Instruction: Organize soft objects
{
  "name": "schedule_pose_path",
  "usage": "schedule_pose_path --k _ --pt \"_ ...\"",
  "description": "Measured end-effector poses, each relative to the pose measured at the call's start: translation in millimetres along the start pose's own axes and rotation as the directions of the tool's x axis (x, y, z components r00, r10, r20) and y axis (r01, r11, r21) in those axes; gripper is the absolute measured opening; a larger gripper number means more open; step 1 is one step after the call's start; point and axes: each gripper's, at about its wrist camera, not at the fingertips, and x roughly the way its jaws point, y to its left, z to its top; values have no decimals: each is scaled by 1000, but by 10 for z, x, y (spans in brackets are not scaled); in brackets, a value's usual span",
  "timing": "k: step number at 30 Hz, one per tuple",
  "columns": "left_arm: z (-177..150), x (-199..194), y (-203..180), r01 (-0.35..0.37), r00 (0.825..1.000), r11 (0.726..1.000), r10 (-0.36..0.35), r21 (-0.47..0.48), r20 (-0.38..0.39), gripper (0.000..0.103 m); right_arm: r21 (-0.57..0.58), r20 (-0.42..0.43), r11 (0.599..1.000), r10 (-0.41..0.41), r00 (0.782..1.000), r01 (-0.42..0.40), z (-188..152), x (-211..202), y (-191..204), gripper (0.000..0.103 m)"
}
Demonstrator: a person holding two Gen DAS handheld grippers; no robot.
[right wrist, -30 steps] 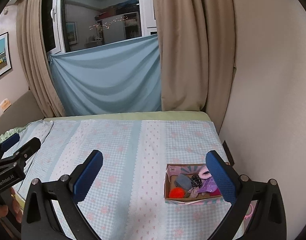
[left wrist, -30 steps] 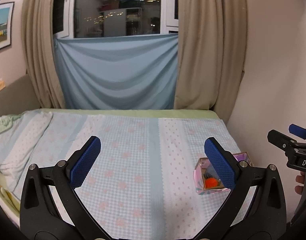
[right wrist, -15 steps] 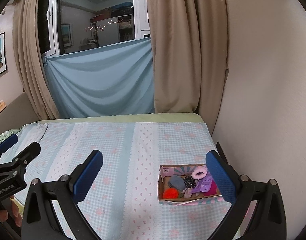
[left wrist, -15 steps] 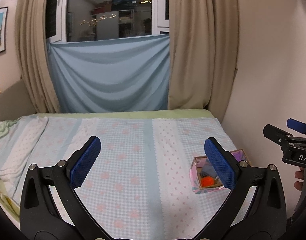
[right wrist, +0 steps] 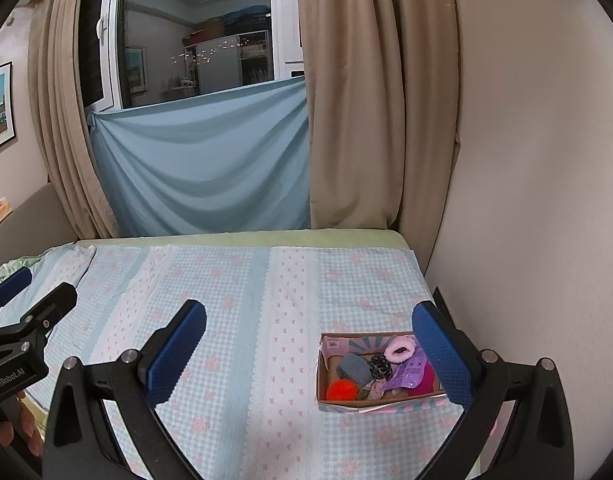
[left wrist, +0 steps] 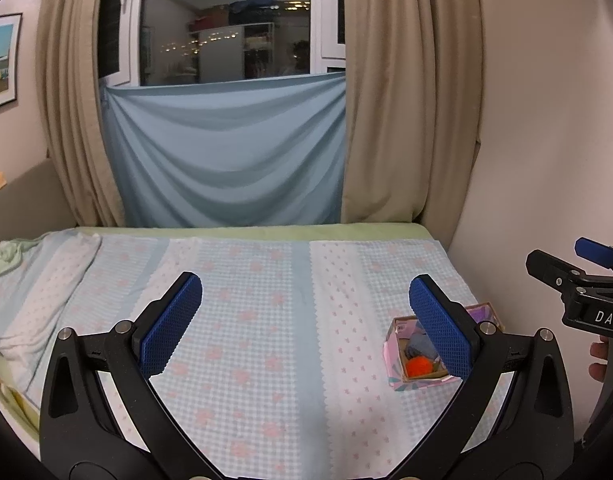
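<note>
You've got tan curtains [right wrist: 378,100] w/ a blue sheet [right wrist: 202,168] across the window [left wrist: 226,28], framed pic [left wrist: 0,60] on left wall.

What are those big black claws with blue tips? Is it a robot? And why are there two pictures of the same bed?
It is not a robot. A person holds a grabbing tool in each hand, and each tool has a small camera looking out along its two fingers. One picture comes from the left gripper, the other from the right gripper. Both are open and hold nothing. You can even spot each tool at the edge of the other's picture.

Below them is a bed with a blue and pink checked cover. On it, near the wall, sits a small cardboard box with soft things inside: an orange pompom, a grey ball, a pink fluffy hair tie and a purple packet.
</note>
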Motion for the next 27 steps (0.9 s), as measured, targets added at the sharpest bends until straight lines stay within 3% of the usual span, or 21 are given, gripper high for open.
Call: schedule_pose_path --k 27 --pt "45 -29 -5 5 1000 1000 -5 -7 4 103 -15 6 1000 -6 1000 6 24 -5 1 103"
